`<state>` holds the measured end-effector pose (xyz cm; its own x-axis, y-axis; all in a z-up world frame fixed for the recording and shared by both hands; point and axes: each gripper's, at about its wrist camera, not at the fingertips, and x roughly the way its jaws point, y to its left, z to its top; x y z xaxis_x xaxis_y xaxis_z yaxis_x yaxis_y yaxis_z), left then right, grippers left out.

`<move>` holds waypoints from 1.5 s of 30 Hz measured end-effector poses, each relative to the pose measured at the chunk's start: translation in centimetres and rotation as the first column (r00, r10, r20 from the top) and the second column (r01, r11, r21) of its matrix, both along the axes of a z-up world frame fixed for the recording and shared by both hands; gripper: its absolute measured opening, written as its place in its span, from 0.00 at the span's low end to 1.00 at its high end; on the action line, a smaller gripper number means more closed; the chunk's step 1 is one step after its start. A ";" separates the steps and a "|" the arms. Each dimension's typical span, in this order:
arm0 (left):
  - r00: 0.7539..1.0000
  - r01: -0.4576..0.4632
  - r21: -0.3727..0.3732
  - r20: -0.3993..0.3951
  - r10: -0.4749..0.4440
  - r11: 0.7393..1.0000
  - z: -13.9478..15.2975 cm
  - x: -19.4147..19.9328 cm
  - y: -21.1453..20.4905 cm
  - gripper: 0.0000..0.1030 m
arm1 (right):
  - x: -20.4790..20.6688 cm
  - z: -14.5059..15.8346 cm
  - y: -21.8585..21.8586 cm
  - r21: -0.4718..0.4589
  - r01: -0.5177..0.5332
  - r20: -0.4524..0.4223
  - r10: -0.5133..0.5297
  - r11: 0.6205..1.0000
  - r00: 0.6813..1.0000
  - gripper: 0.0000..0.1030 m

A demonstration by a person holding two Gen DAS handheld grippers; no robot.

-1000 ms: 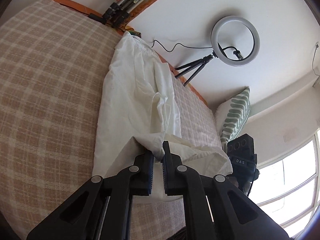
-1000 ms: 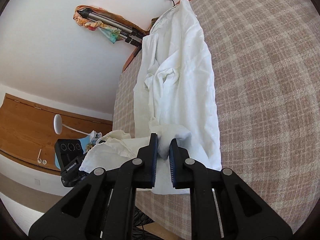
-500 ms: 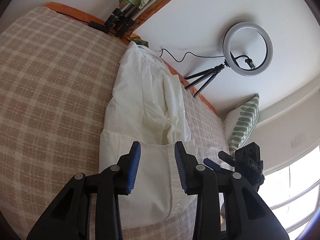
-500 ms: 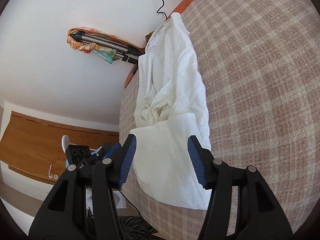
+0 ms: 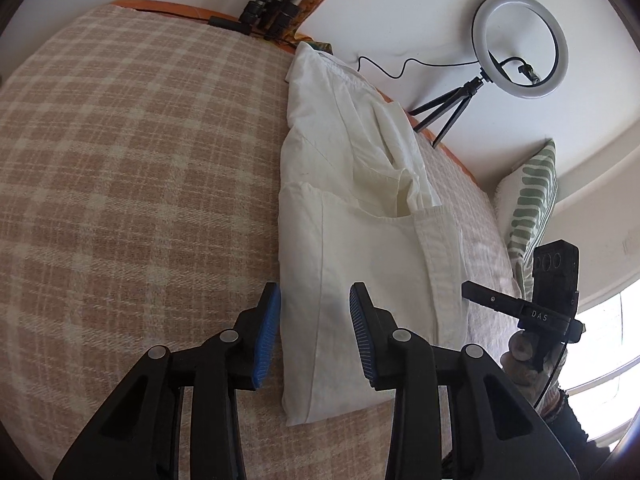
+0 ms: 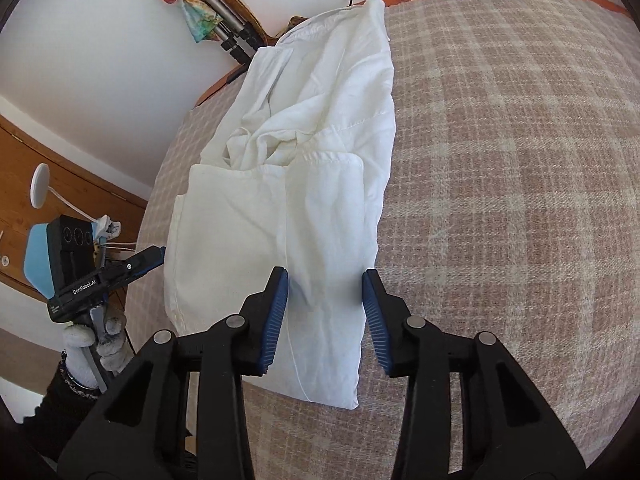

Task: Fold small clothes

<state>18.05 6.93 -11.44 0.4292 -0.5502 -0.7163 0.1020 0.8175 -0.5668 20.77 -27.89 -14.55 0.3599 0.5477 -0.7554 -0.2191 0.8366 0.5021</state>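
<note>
White garment (image 5: pixel 360 248): laid lengthwise on the checked bed cover (image 5: pixel 132 184), centre of frame, near end folded over. Left gripper (image 5: pixel 314 328): jaws parted, nothing held, garment's near edge seen between them. Right gripper (image 6: pixel 325 312): jaws closing, apart over the garment (image 6: pixel 304 184), not pressed on it
</note>
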 end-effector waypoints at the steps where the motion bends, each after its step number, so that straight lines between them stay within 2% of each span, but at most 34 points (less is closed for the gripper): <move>1: 1.000 0.004 0.000 0.004 -0.004 1.000 -0.1 0.1 -0.2 0.30 | -0.1 0.0 0.2 -0.011 -0.005 0.007 0.005 1.000 1.000 0.27; 2: 1.000 0.006 -0.001 0.005 -0.006 1.000 -0.1 0.2 -0.3 0.30 | -0.2 0.0 0.3 -0.021 -0.010 0.013 0.010 1.000 1.000 0.23; 3: 1.000 0.011 0.004 0.007 -0.011 1.000 -0.1 0.3 -0.4 0.25 | -0.4 0.2 0.3 -0.035 -0.012 0.021 0.013 0.999 1.000 0.18; 4: 1.000 0.015 0.013 0.013 -0.015 1.000 0.0 0.4 -0.5 0.13 | -0.5 0.3 0.4 -0.050 -0.012 0.030 0.014 0.999 0.999 0.15; 9: 0.997 0.039 0.029 0.060 -0.040 0.999 0.7 0.0 -1.1 0.07 | -1.5 1.1 0.4 -0.083 -0.020 0.069 0.026 0.996 0.997 0.07; 13: 0.991 0.080 -0.048 0.110 -0.074 0.996 2.1 -0.4 -1.6 0.06 | -2.4 2.4 -0.8 -0.009 -0.018 0.076 0.019 1.000 0.997 0.05; 15: 0.989 0.077 0.009 0.126 -0.077 0.997 1.9 0.2 -2.0 0.06 | -2.4 2.6 -1.2 -0.047 -0.002 0.096 0.006 0.999 0.995 0.05; 18: 0.996 0.040 0.048 0.073 -0.044 0.998 -0.1 1.7 -1.5 0.06 | -1.5 1.3 -1.1 -0.061 0.007 0.069 -0.003 0.998 0.998 0.05; 20: 0.997 0.038 0.067 0.070 -0.042 0.997 -0.7 1.9 -1.4 0.06 | -1.0 0.7 -0.7 -0.080 0.005 0.066 0.000 0.997 0.998 0.05; 23: 0.994 0.038 0.119 0.096 -0.049 0.992 -0.1 1.5 -1.7 0.10 | -0.5 0.4 -0.2 -0.095 -0.002 0.059 0.008 0.995 0.998 0.05; 26: 0.993 0.008 0.153 0.113 -0.026 0.988 0.7 1.1 -1.3 0.12 | -0.4 1.1 -0.8 -0.049 0.009 0.059 -0.006 0.999 0.998 0.08; 27: 0.991 -0.010 0.168 0.131 -0.012 0.986 1.2 0.8 -1.1 0.12 | -0.5 1.5 -1.1 -0.053 0.014 0.077 -0.010 0.998 0.997 0.10; 29: 0.984 -0.018 0.172 0.176 -0.013 0.985 2.3 0.1 -1.3 0.12 | -0.4 1.9 -1.3 -0.079 0.031 0.088 -0.025 0.996 0.996 0.23; 30: 0.981 -0.013 0.162 0.194 -0.019 0.987 2.8 -0.3 -1.6 0.12 | -0.2 1.9 -1.4 -0.070 0.034 0.088 -0.027 0.997 0.996 0.34; 31: 0.977 -0.001 0.149 0.211 -0.031 0.989 3.2 -0.7 -2.1 0.12 | 0.0 1.9 -1.5 -0.051 0.043 0.083 -0.038 0.998 0.996 0.38; 33: 0.970 0.047 0.126 0.230 -0.075 0.991 3.7 -1.4 -3.5 0.12 | 0.5 1.7 -1.3 -0.036 0.051 0.079 -0.048 0.998 0.996 0.38; 36: 0.961 0.125 0.123 0.232 -0.151 0.985 3.7 -2.1 -5.8 0.12 | 1.0 1.7 0.3 -0.097 0.022 0.116 -0.010 0.995 0.993 0.37; 37: 0.957 0.145 0.125 0.232 -0.171 0.981 3.7 -2.2 -6.4 0.12 | 1.2 1.6 0.8 -0.118 0.015 0.120 -0.001 0.993 0.993 0.21; 38: 0.955 0.163 0.128 0.231 -0.189 0.978 3.7 -2.3 -6.9 0.12 | 1.4 1.4 0.8 -0.104 0.006 0.112 0.006 0.995 0.994 0.12; 39: 0.952 0.174 0.126 0.232 -0.199 0.977 3.8 -2.4 -7.2 0.12 | 1.7 1.1 0.4 -0.037 -0.006 0.084 0.009 0.999 0.996 0.11; 40: 0.949 0.182 0.124 0.236 -0.207 0.975 3.9 -2.5 -7.5 0.12 | 2.1 0.8 -0.5 0.071 -0.008 0.053 0.004 0.997 0.999 0.11; 41: 0.947 0.190 0.120 0.240 -0.214 0.974 3.9 -2.6 -7.7 0.12 | 2.4 0.3 -1.6 0.194 -0.005 0.023 0.001 0.981 1.000 0.11; 42: 0.944 0.199 0.115 0.245 -0.222 0.973 3.9 -2.6 -7.9 0.12 | 2.7 -0.2 -2.6 0.279 0.013 -0.004 -0.012 0.960 1.000 0.11; 45: 0.936 0.220 0.119 0.255 -0.244 0.968 3.9 -2.4 -8.9 0.12 | 3.8 -2.8 -5.3 0.432 0.076 -0.099 -0.036 0.899 0.994 0.11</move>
<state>15.64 -1.95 -7.50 0.4785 -0.5975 -0.6434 0.4314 0.7982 -0.4205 24.56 -33.20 -17.32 0.3435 0.8093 -0.4765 -0.1176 0.5405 0.8331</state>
